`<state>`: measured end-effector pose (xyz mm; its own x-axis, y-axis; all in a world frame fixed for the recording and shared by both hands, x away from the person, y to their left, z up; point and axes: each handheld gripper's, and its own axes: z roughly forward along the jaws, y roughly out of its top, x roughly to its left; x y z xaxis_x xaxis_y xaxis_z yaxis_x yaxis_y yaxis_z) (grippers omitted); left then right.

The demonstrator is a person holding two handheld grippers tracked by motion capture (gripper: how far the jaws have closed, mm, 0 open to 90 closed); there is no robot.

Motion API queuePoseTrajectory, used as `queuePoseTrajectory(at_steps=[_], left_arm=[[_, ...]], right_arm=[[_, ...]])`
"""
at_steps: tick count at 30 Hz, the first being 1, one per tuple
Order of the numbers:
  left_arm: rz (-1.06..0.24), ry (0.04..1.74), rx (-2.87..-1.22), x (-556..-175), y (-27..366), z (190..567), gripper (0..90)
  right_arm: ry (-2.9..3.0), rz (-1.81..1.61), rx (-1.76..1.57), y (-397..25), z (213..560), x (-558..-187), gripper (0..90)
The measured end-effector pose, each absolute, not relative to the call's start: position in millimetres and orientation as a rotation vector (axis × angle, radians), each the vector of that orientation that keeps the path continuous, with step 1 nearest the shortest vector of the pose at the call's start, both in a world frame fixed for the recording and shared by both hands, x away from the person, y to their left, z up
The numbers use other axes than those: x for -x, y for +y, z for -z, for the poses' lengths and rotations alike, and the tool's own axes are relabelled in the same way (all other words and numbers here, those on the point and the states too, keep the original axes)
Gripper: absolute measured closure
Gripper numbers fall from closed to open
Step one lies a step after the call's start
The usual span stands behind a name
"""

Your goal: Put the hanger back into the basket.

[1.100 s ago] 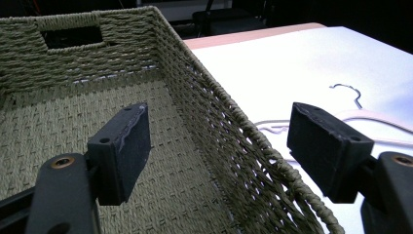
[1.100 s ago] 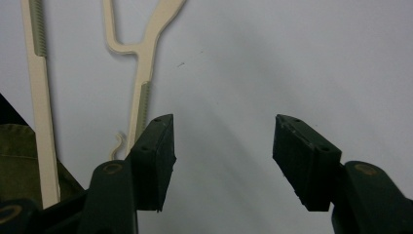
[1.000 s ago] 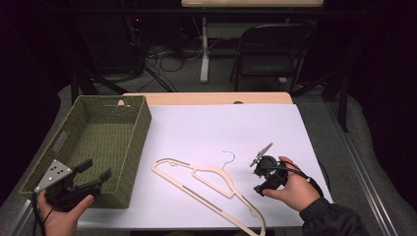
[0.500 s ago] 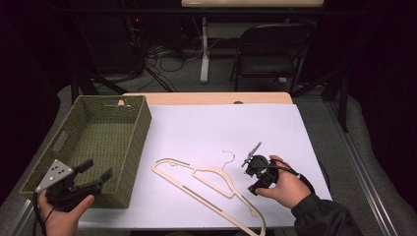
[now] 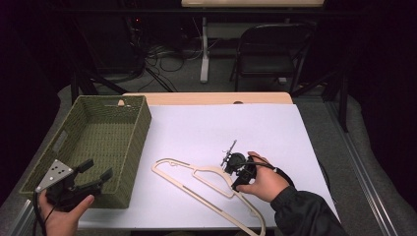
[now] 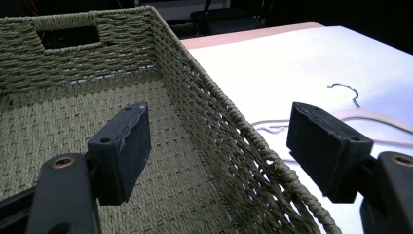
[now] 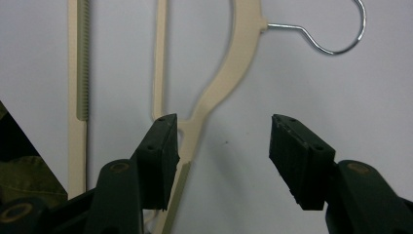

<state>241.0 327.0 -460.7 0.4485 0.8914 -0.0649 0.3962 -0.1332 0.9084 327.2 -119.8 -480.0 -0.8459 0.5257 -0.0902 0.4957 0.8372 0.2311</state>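
Right gripper [image 5: 235, 167] hovers low over the cream plastic hanger [image 5: 206, 189], which lies flat on the white surface [image 5: 221, 128] just right of the woven basket [image 5: 129, 147]. In the right gripper view the jaws stand open and empty, the left jaw over the hanger's shoulder arm [image 7: 214, 92] and the right jaw over bare surface; the wire hook [image 7: 336, 36] points away from them. Judged step: closing in to grasp the hanger near its neck. To do it well, the gripper should shift so the arm sits between the jaws, then come down until they straddle it before closing; the hanger is thin and flat, so a shallow grip may slip off or push it along the surface. Left gripper [image 5: 78, 184] is held at the basket's near corner, jaws open and empty, straddling the basket's rim [image 6: 234, 122] in the left gripper view. Basket interior looks empty. Nothing lies between hanger and basket; the basket's wall is the one obstacle to clear.
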Motion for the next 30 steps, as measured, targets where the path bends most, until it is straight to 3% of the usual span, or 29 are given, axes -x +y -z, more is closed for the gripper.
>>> queuePoseTrajectory(at_steps=[14, 30], left_arm=[[-0.634, 1.115, -1.732, -241, 327, 461, 24.1], [-0.634, 1.114, -1.733, -242, 326, 461, 24.1]], right_arm=[[2.915, -0.263, -0.724, -93, 488, -336, 47.0], [2.97, -0.198, -0.716, -79, 497, -337, 57.2]])
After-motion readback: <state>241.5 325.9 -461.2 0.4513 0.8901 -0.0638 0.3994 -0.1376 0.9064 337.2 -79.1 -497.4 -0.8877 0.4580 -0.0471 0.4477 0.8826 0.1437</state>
